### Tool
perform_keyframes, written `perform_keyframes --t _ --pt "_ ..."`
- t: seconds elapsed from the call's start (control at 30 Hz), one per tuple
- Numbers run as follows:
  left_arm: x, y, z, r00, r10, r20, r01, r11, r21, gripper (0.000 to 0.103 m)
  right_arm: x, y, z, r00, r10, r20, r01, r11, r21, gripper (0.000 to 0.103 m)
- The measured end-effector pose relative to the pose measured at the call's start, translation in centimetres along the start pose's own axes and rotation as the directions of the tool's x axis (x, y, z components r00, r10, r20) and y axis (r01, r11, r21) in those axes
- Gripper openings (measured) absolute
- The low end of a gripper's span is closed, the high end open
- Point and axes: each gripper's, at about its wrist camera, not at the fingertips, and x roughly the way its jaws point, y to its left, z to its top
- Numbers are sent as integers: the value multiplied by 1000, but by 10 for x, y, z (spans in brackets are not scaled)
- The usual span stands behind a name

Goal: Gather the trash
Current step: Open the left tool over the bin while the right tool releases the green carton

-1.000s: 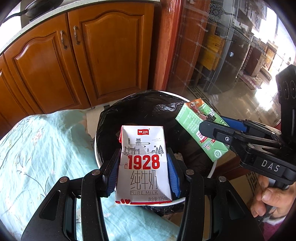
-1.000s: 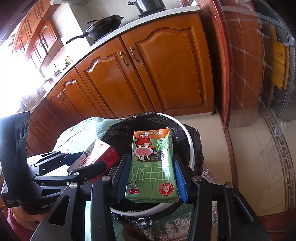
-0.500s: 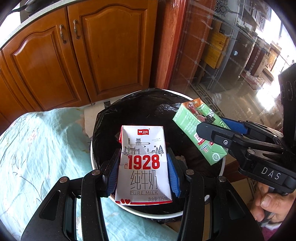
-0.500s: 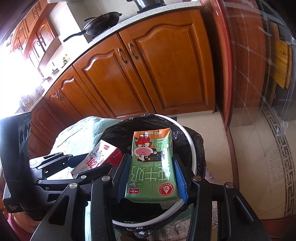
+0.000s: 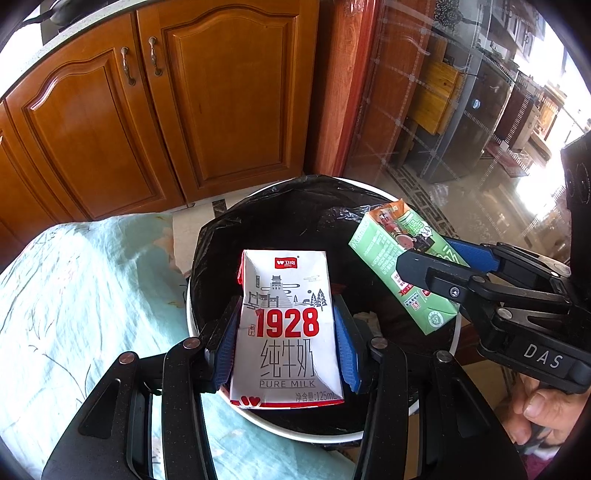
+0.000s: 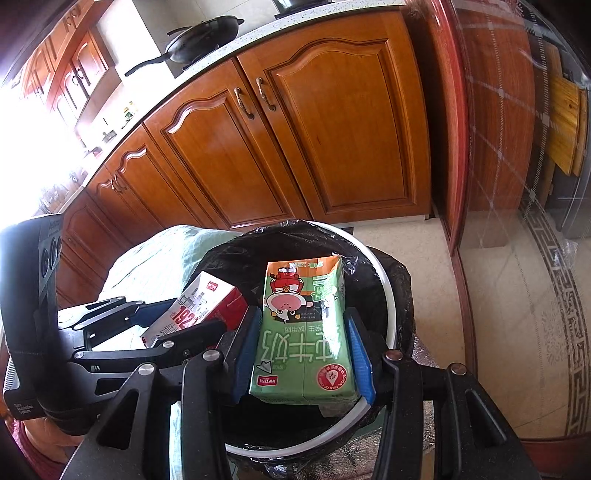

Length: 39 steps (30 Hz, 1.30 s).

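White milk carton upright lengthwise in left tongs, green carton likewise

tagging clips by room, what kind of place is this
Most likely a home kitchen: wooden cabinet doors under a speckled countertop, a black frying pan on it, and a bag-lined trash bin on the tiled floor.

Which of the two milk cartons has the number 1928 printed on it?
The white carton, held in the left gripper above the bin. The other carton is green with a cartoon cow.
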Motion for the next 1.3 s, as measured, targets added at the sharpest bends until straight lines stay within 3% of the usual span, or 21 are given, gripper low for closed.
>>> perform_keyframes --t 0.7,1.03,1.3 --pt "2 1 -2 1000 14 -15 -14 1000 1 46 1 -1 3 1000 -11 -11 11 1000 -1 46" --pt "-4 2 -5 1000 16 -9 -16 1000 -6 46 -3 -3 3 1000 -3 -4 3 1000 23 57" --pt "-20 2 -16 1000 5 15 -4 1000 -24 55 -18 2 -2 1000 0 28 -1 999 37 57"
